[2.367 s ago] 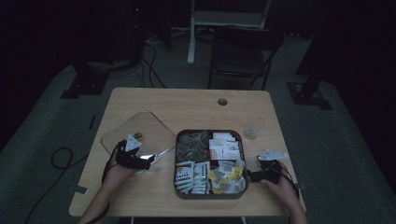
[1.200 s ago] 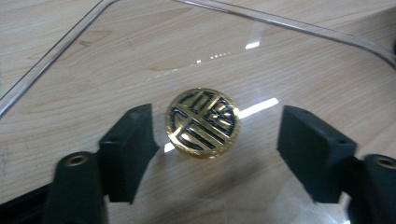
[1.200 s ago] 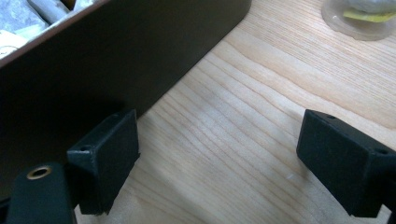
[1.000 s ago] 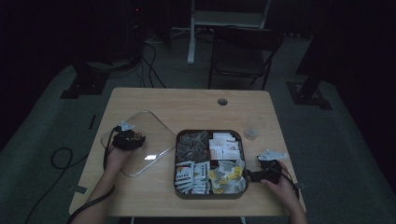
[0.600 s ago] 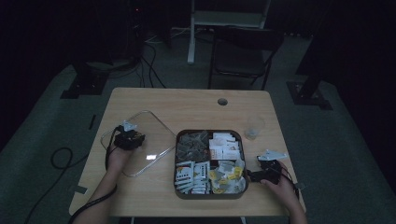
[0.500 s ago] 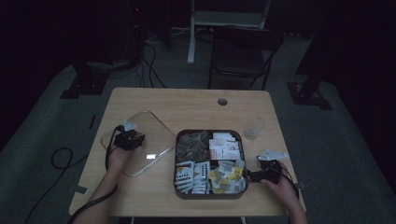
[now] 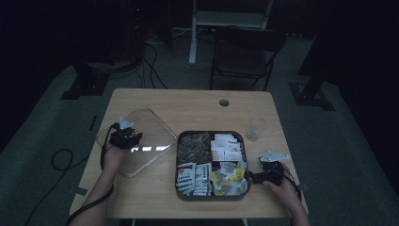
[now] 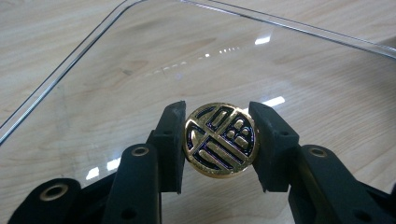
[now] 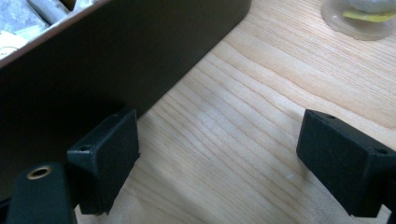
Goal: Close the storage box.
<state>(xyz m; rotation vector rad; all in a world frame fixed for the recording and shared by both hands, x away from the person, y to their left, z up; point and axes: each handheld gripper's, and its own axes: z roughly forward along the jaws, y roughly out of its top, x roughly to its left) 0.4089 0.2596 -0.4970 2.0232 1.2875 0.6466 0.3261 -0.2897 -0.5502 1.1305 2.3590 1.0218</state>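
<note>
Found the left claw clenched on the round gold knob of the clear lid, one pad on each side of the knob's rim. Placed the lid on the left half of the bench, just beside the tray, its right edge close to the tray's left wall. Could not tell whether the lid had cleared the wood.

Saw the right claw released, jaws wide with bare bench between them, low beside the tray's right wall and gripping nothing.

Judged the knob the weak point: smooth, round and pinched only at its rim, so likely to twist or slip between the pads if the lid tipped under its own weight. Feared a sagging corner catching the tray's left wall and dragging the tray, with no grip from the right side to steady it. Thought the packets standing up in the compartments might stop the lid from seating flat.

Noted the lid's left corner close to the bench's left edge, so little margin there. Found open wood along the far side of the bench, and a clear path rightward over the tray. Marked the small cup past the tray's far right corner as the one thing to miss.
</note>
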